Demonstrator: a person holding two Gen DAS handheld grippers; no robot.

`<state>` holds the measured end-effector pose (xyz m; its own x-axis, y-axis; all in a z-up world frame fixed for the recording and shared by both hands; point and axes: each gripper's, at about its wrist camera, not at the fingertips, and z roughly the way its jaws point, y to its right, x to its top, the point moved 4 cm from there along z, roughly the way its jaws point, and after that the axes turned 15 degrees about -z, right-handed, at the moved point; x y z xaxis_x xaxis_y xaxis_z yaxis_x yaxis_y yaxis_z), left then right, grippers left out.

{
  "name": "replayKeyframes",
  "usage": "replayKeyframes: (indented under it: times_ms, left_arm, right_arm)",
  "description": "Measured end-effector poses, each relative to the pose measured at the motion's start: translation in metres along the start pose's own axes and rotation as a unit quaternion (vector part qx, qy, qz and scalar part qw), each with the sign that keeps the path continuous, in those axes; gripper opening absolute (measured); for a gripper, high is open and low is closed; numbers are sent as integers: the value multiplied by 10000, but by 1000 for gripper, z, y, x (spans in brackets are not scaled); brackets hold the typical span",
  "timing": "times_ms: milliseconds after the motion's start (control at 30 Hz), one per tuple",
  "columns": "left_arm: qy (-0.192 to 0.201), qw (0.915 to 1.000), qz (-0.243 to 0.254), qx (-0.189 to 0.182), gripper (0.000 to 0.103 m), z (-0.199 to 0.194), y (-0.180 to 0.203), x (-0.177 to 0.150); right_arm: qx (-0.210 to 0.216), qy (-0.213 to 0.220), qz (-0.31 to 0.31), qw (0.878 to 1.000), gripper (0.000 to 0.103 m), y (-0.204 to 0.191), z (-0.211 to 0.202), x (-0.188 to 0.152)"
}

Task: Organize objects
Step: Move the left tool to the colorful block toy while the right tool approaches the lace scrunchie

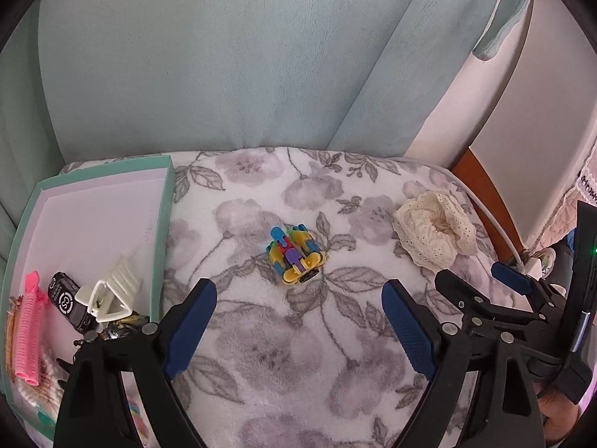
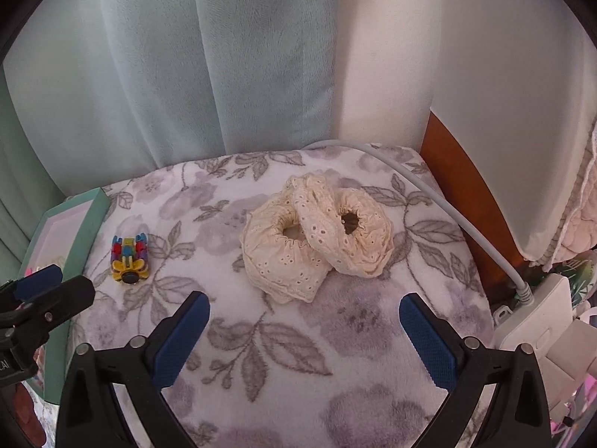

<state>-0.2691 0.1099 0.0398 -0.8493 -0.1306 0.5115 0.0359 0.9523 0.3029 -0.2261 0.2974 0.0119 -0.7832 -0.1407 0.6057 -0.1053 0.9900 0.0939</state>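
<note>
Left hand-held gripper (image 1: 298,298) was spread wide, empty, w/ small multicolour plastic toy car (image 1: 296,255) at 12 o'clock on floral fleece blanket (image 1: 261,354). Right hand-held gripper (image 2: 304,311) was also wide, empty; cream lace fabric scrunchies (image 2: 317,239) at 12. Teal-rimmed shallow box (image 1: 166,201) at 9 of car.

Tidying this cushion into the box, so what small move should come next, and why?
Probably ease the open left gripper forward and down around the colourful toy: it lies loose on the blanket, straight ahead between the fingers, close to the green box where the other items already sit.
</note>
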Motion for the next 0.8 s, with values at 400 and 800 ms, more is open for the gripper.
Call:
replayKeyframes:
  times_ms: [400,800]
  left_arm:
    - [-238,9997,24,27,84,39,1,8]
    - [-410,9992,24,-32,62,55,0,9]
  right_arm:
    - [-29,-104,-20,9999,103,5,31,12]
    - [-67,-141,-54,9999,72,6,39,18]
